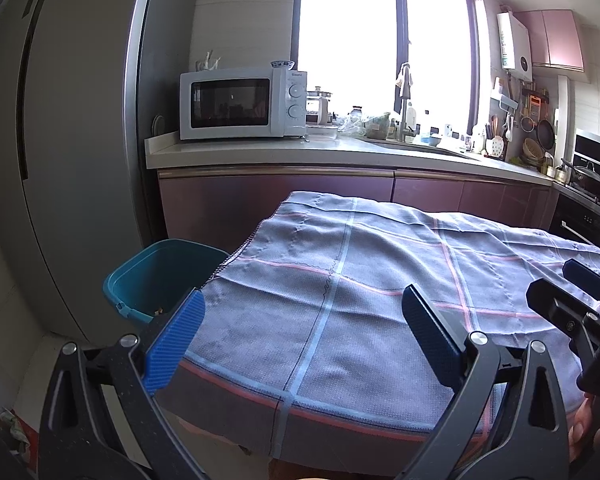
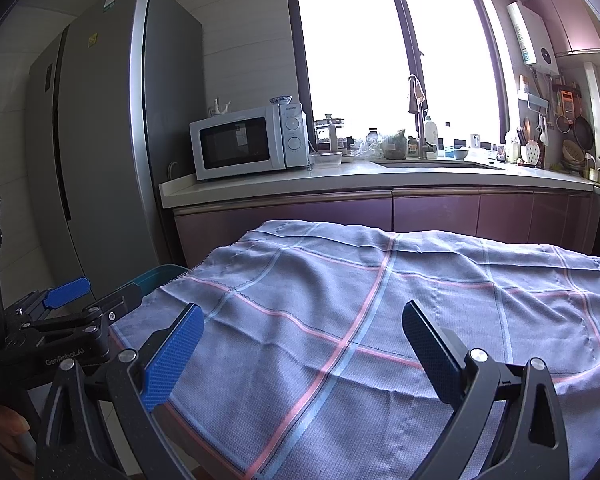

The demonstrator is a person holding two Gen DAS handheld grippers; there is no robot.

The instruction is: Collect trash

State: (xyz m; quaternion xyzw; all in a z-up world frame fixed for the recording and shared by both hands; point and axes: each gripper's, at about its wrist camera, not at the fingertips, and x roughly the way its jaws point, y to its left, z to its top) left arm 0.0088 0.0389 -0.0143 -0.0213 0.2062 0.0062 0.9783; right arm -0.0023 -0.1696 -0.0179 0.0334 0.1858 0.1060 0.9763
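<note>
Here, the teal trash bin (image 1: 160, 276) is sitting on the floor against the left edge of the worktop, whose checked cloth (image 1: 380, 300) is lying wrinkled. You are holding your left gripper (image 1: 304, 340) and right gripper (image 2: 304, 348) above the cloth's near edge, jaws spread apart, gripping nothing.

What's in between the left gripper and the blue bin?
Only the checked cloth's corner lies between the open left gripper and the bin, seen in the left wrist view.
</note>
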